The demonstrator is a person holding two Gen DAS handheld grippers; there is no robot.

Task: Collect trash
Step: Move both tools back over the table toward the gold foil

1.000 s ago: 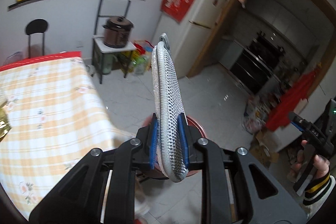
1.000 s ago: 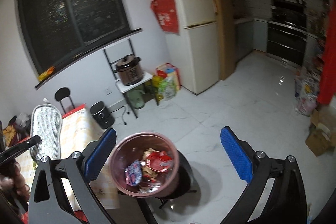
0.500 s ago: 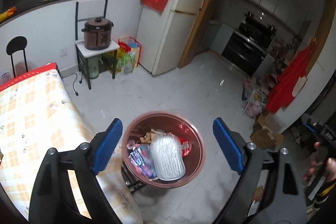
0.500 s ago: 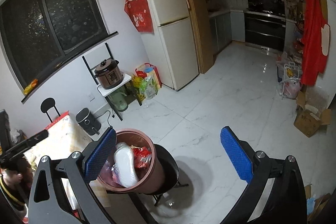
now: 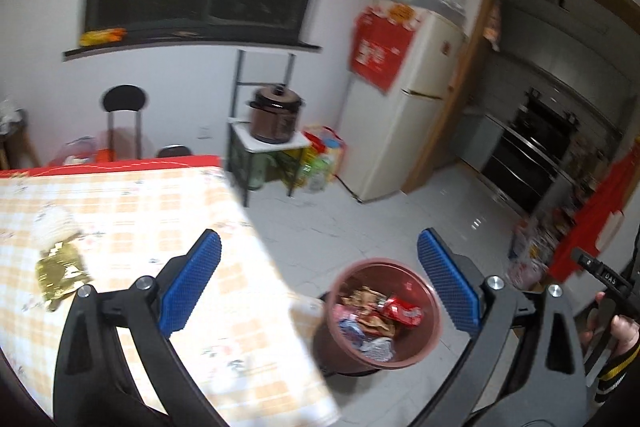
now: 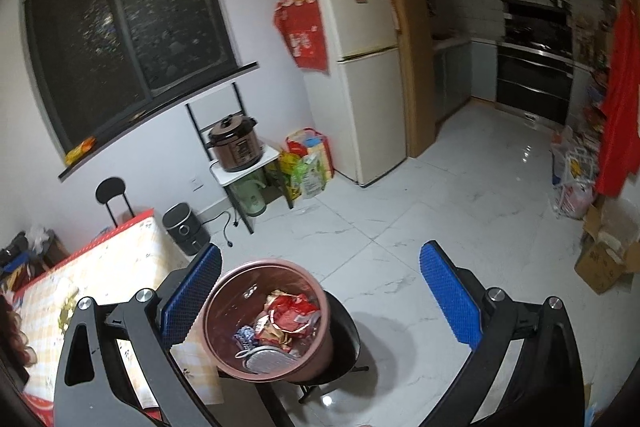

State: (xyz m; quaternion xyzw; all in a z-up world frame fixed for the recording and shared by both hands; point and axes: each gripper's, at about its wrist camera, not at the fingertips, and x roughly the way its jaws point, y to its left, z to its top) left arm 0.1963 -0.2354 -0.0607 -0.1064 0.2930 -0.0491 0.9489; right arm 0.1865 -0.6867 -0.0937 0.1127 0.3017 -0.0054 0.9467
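Observation:
A pink trash bin (image 5: 386, 319) (image 6: 267, 319) stands on a black stool beside the table and holds wrappers. A silver foil tray (image 6: 267, 361) lies inside it in the right wrist view. My left gripper (image 5: 318, 289) is open and empty, above the table corner and the bin. My right gripper (image 6: 320, 301) is open and empty, hovering over the bin. A gold crumpled wrapper (image 5: 60, 271) and a whitish scrap (image 5: 54, 223) lie on the checked tablecloth (image 5: 140, 211).
A fridge (image 6: 366, 75), a rack with a brown cooker (image 6: 234, 143), grocery bags (image 6: 306, 163), a black chair (image 5: 124, 119) and a small black appliance (image 6: 184, 229) line the far wall. Cardboard boxes (image 6: 604, 259) sit at right. White tiled floor (image 6: 440, 211) lies between.
My left gripper opened and dropped the silver foil tray into the bin, then swung left toward the table. The right gripper stayed open over the bin.

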